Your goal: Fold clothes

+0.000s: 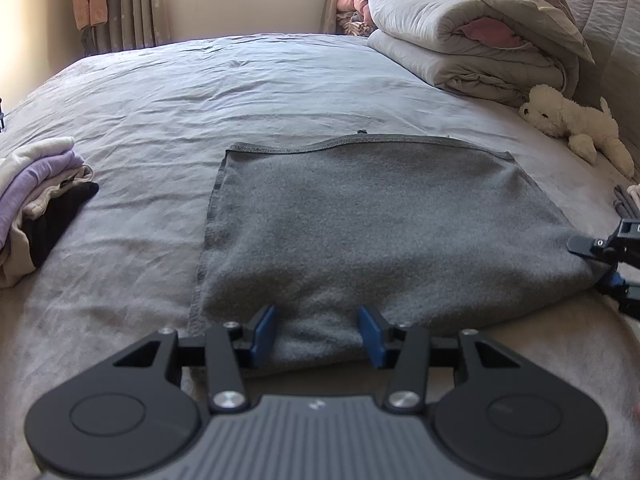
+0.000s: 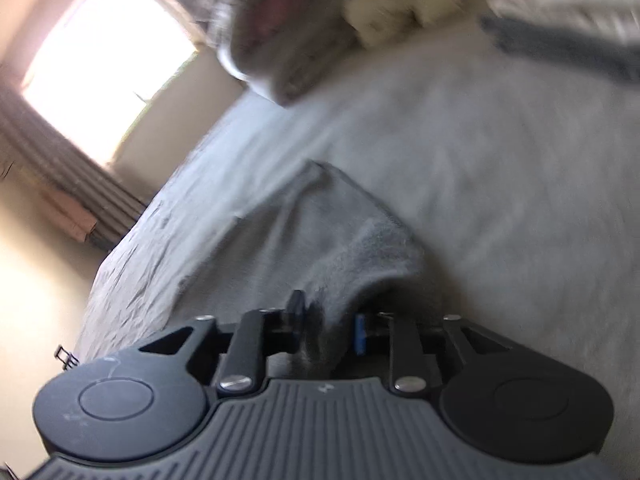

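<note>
Both tools at the near fold of a dark grey fleece garment (image 1: 360, 216) on the bed

We saw the garment lying folded flat on the grey-sheeted bed (image 1: 168, 92), its stitched hem at the far side. Our left tool (image 1: 318, 334) stood released, blue pads (image 1: 262, 334) spread either side of the near fold. Our right tool (image 2: 328, 322) straddled the garment's corner with cloth between its pads; through the blur we could not tell whether it gripped. We could read no writing or brand anywhere.

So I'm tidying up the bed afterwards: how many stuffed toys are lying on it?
1: a white plush dog at the bed's far right, beside the folded grey duvets. More could be hidden behind those.
</note>
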A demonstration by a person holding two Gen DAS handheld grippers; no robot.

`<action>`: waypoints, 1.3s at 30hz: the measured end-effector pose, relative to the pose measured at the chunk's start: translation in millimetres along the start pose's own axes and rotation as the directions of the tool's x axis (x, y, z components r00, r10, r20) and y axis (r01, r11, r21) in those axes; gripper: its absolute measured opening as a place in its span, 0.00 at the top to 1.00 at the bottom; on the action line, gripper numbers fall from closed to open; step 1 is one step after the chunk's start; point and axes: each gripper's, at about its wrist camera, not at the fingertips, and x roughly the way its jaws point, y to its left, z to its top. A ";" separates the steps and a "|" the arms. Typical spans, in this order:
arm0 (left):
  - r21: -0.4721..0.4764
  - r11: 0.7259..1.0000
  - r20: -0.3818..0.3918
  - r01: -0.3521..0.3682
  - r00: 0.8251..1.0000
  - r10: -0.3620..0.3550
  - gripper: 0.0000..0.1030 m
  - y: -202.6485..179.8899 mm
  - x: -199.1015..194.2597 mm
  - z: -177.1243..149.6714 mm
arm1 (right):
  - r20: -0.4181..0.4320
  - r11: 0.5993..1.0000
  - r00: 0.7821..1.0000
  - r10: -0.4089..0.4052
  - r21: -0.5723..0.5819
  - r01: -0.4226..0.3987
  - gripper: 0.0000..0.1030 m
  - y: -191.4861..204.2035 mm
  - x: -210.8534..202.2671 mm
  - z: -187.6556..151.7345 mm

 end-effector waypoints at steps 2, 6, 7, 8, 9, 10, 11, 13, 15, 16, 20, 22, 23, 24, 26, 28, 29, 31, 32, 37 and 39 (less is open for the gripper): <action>0.000 1.000 -0.001 0.000 1.000 0.000 0.53 -0.2 -0.1 0.4 | 0.002 1.000 1.000 0.000 0.006 0.000 0.69 -1.2 0.2 0.5; -0.005 1.000 -0.004 0.004 1.000 -0.004 0.53 0.9 0.0 0.8 | 0.007 1.000 1.000 -0.001 0.017 0.001 0.87 -3.5 0.5 1.4; -0.006 1.000 -0.004 0.004 1.000 -0.004 0.53 1.1 0.0 0.7 | 0.008 1.000 1.000 -0.001 0.019 0.001 0.89 -4.1 0.5 1.7; -0.006 1.000 -0.004 0.004 1.000 -0.004 0.53 1.0 -0.1 0.6 | 0.010 1.000 1.000 -0.001 0.022 0.001 0.89 -4.7 0.6 1.9; -0.005 1.000 -0.003 0.003 1.000 -0.003 0.53 0.7 -0.2 0.4 | 0.011 1.000 1.000 -0.001 0.025 0.001 0.89 -5.2 0.7 2.1; -0.004 1.000 -0.003 0.001 1.000 -0.001 0.53 0.4 -0.3 0.3 | 0.012 1.000 1.000 -0.001 0.028 0.001 0.89 -5.8 0.8 2.4; -0.003 1.000 -0.002 0.000 1.000 0.000 0.53 0.1 -0.4 0.1 | 0.013 1.000 1.000 -0.001 0.030 0.001 0.88 -6.4 0.9 2.6; -0.005 1.000 -0.002 0.000 1.000 0.000 0.53 0.1 -0.4 0.2 | 0.016 0.999 1.000 -0.002 0.036 0.001 0.88 -7.6 1.0 3.1; -0.009 1.000 -0.003 0.000 1.000 0.000 0.53 0.3 -0.2 0.5 | 0.017 0.999 1.000 -0.001 0.046 0.000 0.88 -9.4 1.3 3.7; -0.011 1.000 -0.004 0.000 1.000 -0.001 0.53 0.5 -0.1 0.5 | 0.001 0.995 1.000 0.007 0.097 -0.007 0.88 -16.6 3.2 5.0; -0.012 1.000 -0.004 0.001 1.000 -0.001 0.53 0.8 -0.1 0.6 | 0.012 0.993 1.000 0.017 0.113 -0.018 0.88 -15.6 -0.9 9.0; -0.013 1.000 -0.003 0.001 1.000 -0.001 0.53 0.9 -0.2 0.5 | 0.041 0.999 0.999 0.012 0.037 -0.013 0.88 -3.0 -5.5 8.4; -0.014 1.000 -0.003 0.001 1.000 -0.001 0.53 1.0 -0.3 0.4 | 0.049 1.000 0.999 0.003 0.013 -0.004 0.88 0.8 -6.0 7.1; -0.014 1.000 -0.003 0.001 1.000 -0.001 0.53 1.1 -0.2 0.5 | 0.058 1.000 0.998 -0.006 -0.010 0.006 0.88 4.6 -6.4 5.8; -0.013 1.000 -0.002 0.000 1.000 0.000 0.53 1.1 0.0 0.5 | 0.074 0.999 0.997 -0.024 -0.044 0.027 0.88 9.4 -6.5 2.6; -0.014 1.000 -0.003 -0.001 1.000 0.001 0.53 0.9 -0.1 0.5 | 0.082 0.996 0.996 -0.037 -0.080 0.044 0.88 14.1 -6.1 1.1; -0.015 1.000 -0.003 -0.001 1.000 0.001 0.53 1.0 0.0 0.6 | 0.086 0.994 0.996 -0.039 -0.102 0.047 0.88 17.1 -6.3 0.9; -0.018 1.000 -0.005 0.001 1.000 -0.001 0.53 1.4 0.2 1.0 | 0.094 0.988 0.995 -0.041 -0.146 0.055 0.88 23.1 -6.8 0.5; -0.021 1.000 -0.006 0.002 1.000 -0.003 0.53 1.8 0.3 1.2 | 0.098 0.984 0.994 -0.043 -0.168 0.059 0.89 26.1 -7.1 0.3; -0.032 0.999 -0.014 0.014 1.000 -0.014 0.52 4.4 0.9 2.9 | 0.079 0.975 0.994 -0.081 -0.201 0.095 0.89 29.3 -1.7 1.3; -0.041 0.999 -0.021 0.023 1.000 -0.023 0.52 6.7 1.0 4.3 | 0.048 0.978 0.992 -0.118 -0.169 0.125 0.89 21.9 4.3 1.5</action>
